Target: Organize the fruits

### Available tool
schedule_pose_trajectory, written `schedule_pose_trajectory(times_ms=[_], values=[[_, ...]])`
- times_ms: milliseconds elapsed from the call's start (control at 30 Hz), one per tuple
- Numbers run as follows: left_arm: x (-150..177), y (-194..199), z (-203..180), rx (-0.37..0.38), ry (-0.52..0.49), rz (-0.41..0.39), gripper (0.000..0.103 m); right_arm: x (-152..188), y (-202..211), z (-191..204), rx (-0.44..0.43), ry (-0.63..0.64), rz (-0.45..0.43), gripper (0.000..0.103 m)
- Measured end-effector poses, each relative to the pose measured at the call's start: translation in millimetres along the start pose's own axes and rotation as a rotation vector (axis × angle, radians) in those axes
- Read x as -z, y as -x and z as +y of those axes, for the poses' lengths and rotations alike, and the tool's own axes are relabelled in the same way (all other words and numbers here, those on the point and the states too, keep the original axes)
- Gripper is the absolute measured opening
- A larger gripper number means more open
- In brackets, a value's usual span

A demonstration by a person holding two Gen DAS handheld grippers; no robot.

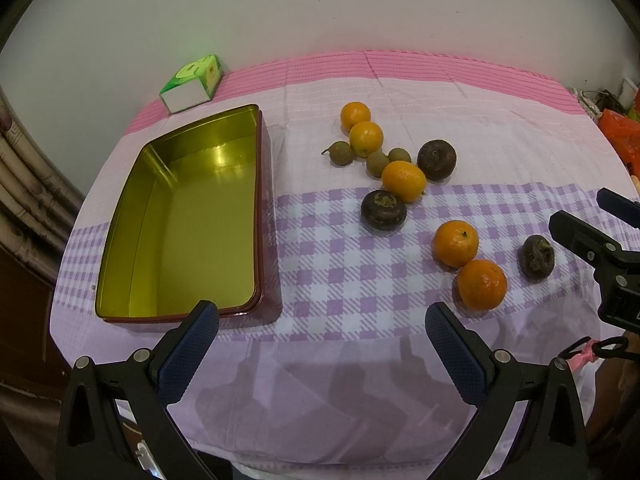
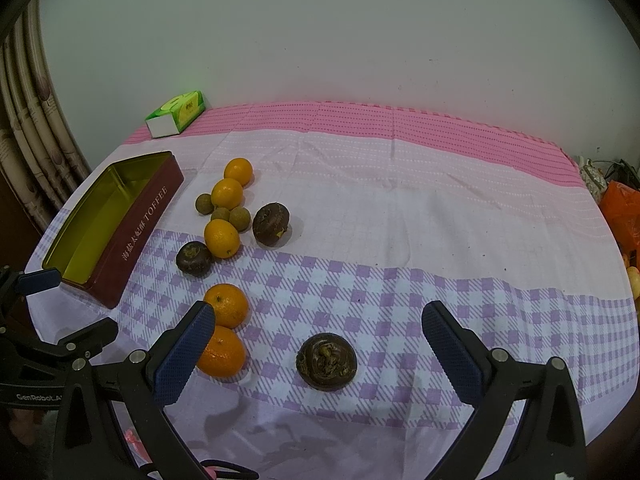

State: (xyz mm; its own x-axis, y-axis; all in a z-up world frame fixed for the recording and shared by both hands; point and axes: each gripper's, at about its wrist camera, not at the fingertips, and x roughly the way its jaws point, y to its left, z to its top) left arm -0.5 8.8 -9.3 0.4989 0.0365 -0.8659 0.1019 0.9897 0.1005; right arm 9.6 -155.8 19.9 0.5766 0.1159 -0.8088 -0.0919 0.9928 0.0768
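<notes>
An empty maroon toffee tin (image 1: 192, 216) with a gold inside lies open on the left of the table; it also shows in the right wrist view (image 2: 132, 236). Several oranges (image 1: 456, 243), dark brown round fruits (image 1: 383, 209) and small brown longans (image 1: 341, 153) lie loose to its right. My left gripper (image 1: 320, 320) is open and empty above the table's front edge. My right gripper (image 2: 316, 320) is open and empty, just above and short of a dark fruit (image 2: 326, 361). Two oranges (image 2: 226, 305) lie by its left finger.
A green tissue box (image 1: 193, 83) stands at the back left against the wall. A checked pink and purple cloth (image 2: 400, 208) covers the table. A curtain (image 2: 28, 128) hangs on the left. Orange bags (image 2: 624, 216) lie off the right edge.
</notes>
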Motion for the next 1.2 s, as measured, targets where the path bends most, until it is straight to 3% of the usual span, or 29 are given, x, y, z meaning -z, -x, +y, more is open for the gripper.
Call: schedule_pose_trajectory(times_ms=[967,1200], values=[[0.7,-0.5,-0.8,0.001,0.001,0.000,0.102,2.4,-4.2,-2.7,0.006,-0.002,0.015,0.102],[4.2,-3.5,-1.9,0.011,-0.008,0.003,0.102,1.9,-7.9,-8.3,0.016,-0.007,0.064,0.100]])
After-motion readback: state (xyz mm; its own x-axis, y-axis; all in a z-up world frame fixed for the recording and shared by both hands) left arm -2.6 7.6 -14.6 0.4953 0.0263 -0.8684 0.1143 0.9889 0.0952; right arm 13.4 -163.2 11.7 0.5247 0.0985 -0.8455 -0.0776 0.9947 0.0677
